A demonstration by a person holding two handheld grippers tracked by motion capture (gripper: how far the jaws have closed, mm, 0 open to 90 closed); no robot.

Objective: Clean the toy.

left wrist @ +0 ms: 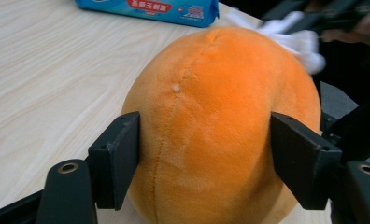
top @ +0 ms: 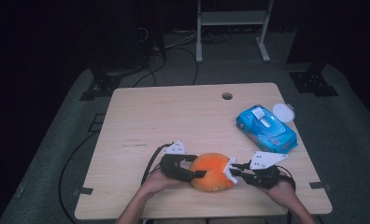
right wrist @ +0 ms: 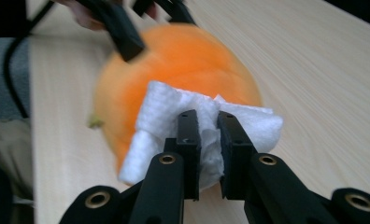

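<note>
Left hand-held gripper [left wrist: 204, 163] clamps the orange plush ball [left wrist: 220, 126] by its sides near the worktop's [top: 174, 116] front edge; the right hand-held gripper [right wrist: 209, 126], jaws narrow, pinches a folded white wipe [right wrist: 174, 121] against the ball's surface. Wiping looks underway, with most of the plush seemingly yet to be covered; the blue wipes pack [top: 266, 129] lies well apart at the right.

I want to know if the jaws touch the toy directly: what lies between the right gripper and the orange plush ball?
A folded white wipe, pinched in the right gripper, lies against the orange plush ball, as the right gripper view shows.
</note>
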